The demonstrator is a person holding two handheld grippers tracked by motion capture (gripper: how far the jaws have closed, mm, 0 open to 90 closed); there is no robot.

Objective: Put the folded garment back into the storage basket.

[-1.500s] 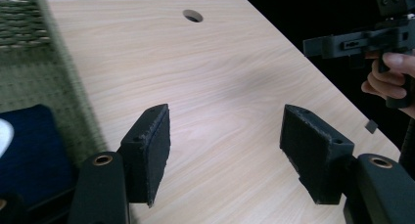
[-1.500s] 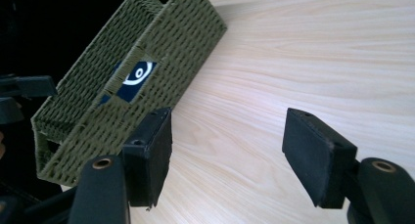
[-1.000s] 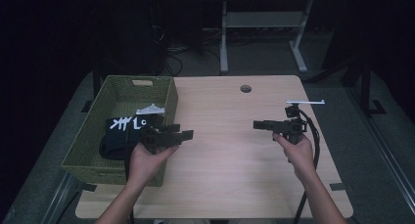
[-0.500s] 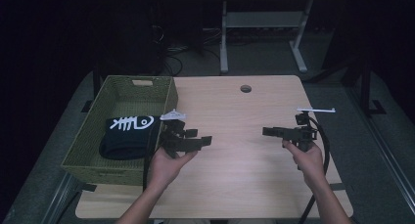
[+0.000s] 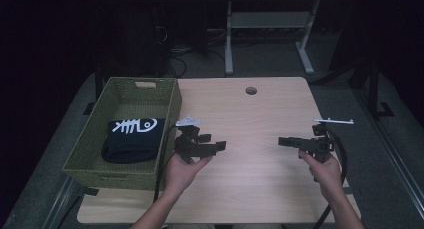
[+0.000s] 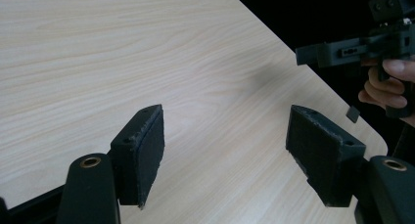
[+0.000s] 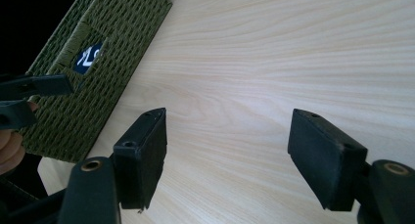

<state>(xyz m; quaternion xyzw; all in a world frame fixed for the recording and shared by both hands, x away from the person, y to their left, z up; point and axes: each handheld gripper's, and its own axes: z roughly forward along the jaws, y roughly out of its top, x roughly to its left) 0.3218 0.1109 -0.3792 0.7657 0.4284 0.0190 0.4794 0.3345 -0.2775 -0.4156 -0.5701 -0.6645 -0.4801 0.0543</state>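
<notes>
- The left gripper hangs over the wooden table, just to the right of the green woven basket, with its jaws aimed across the table toward the other hand.
- In the left gripper view its two black pads stand wide apart with bare wood between them. The jaws have just been opening, and nothing is held.
- The right gripper hangs above the right part of the table and faces back at the left one, well apart from it.
- The right gripper view likewise shows its pads spread wide over bare tabletop, with nothing between them.
- A folded black cloth lies inside the basket toward the near end. It bears a white print that looks like a fish skeleton. I can make out no letters or brand name on it.
- Through the handle slot in the basket's end wall, in the right gripper view, a patch of that white print on dark cloth peeks out.
- A small round hole sits near the far edge of the table.
</notes>
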